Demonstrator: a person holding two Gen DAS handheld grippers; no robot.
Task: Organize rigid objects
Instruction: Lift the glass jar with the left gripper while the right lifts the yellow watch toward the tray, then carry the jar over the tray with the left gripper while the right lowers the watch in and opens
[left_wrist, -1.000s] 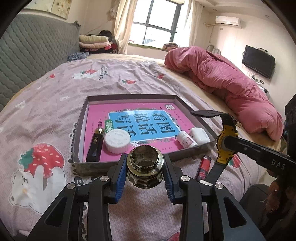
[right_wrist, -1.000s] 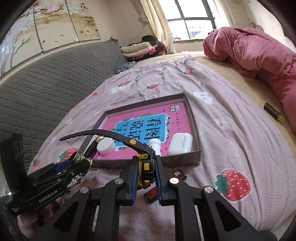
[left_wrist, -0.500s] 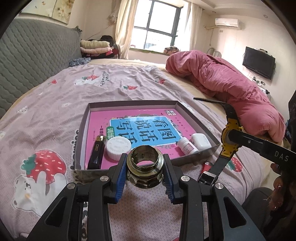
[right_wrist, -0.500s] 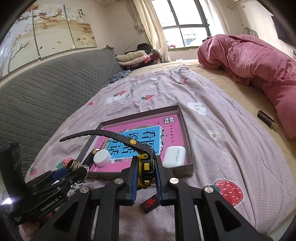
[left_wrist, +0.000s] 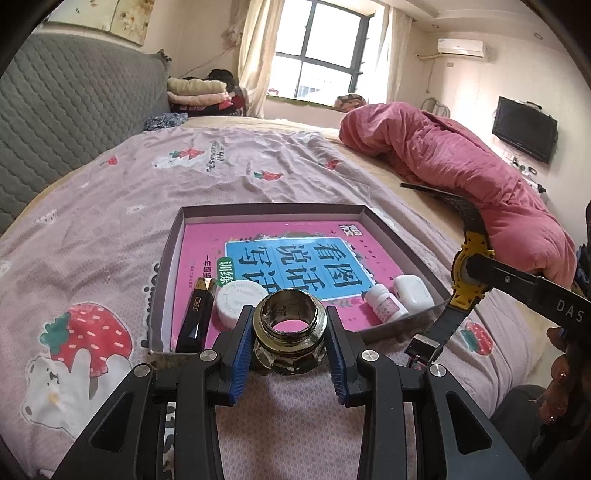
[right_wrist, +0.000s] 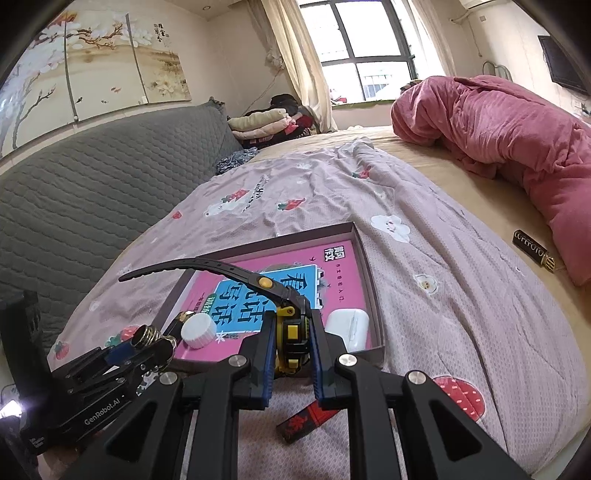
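Brass fitting (left_wrist: 289, 328) and watch (right_wrist: 291, 332) sit clamped in our left and right jaws; next, lower both into the tray (left_wrist: 173, 236).

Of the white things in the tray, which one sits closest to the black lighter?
The round white cap, lying right beside the black lighter at the tray's left side. The small white bottle and white earbud case sit at the right corner.

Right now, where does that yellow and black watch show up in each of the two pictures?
Left wrist view: watch at right edge, gripped by the other claw.
Right wrist view: watch at bottom centre, between this claw's own fingers.
Shared landmark: the white earbud case in the tray.
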